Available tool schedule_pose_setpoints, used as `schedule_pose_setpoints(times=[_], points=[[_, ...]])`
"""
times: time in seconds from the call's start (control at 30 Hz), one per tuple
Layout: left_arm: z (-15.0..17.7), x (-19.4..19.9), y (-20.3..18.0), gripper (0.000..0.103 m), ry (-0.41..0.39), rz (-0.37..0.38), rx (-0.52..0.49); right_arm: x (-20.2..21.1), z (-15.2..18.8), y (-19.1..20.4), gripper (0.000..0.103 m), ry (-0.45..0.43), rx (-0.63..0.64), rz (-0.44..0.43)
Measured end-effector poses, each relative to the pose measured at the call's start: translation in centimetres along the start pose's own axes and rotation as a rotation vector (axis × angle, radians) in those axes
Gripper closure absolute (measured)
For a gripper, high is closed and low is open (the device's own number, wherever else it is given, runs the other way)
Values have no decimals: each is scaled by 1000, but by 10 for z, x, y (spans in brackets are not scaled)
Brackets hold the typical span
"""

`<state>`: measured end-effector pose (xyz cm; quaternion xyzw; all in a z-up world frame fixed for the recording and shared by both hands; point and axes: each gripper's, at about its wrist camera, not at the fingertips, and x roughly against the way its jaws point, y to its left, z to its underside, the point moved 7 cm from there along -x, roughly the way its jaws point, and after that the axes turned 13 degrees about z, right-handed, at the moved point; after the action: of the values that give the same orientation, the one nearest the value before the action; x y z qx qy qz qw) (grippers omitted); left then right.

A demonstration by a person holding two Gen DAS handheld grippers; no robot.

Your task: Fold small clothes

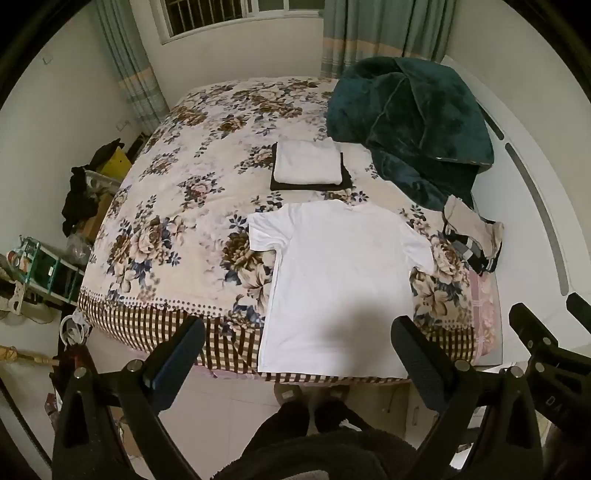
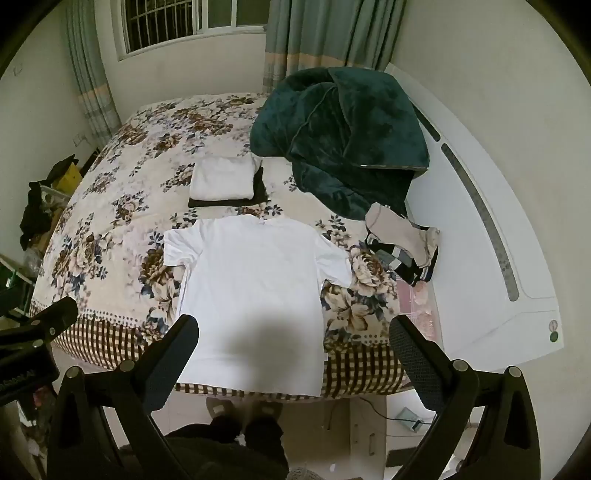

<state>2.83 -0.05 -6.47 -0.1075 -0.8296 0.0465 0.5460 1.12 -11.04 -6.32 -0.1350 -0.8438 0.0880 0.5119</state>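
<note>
Left wrist: left gripper (image 1: 297, 339) spread wide, empty, above white T-shirt (image 1: 340, 280) flat on floral bed (image 1: 177, 206); right gripper (image 2: 293, 338) likewise released

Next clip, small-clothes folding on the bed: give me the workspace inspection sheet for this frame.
Surface: bed with floral cover, checked border at the near edge.
Job's things: white T-shirt spread flat, hem at the near edge; folded white garment stacked on a folded dark one behind it.
Clutter: dark green blanket heaped at the far right; small pile of unfolded clothes beside it.
Grippers: left gripper and right gripper both above the near edge, jaws open, holding nothing.
Cables: thin dark cable on the floor, right of the feet.
Surroundings: barred window, curtains, cluttered shelf at left.
</note>
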Motion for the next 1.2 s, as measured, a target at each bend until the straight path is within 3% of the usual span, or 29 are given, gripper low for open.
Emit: schedule_pose_setpoints(times=[1.2], points=[[-7,20,-5,0,-21,-7,-2,17,-12,-5,0,-22,18,6]])
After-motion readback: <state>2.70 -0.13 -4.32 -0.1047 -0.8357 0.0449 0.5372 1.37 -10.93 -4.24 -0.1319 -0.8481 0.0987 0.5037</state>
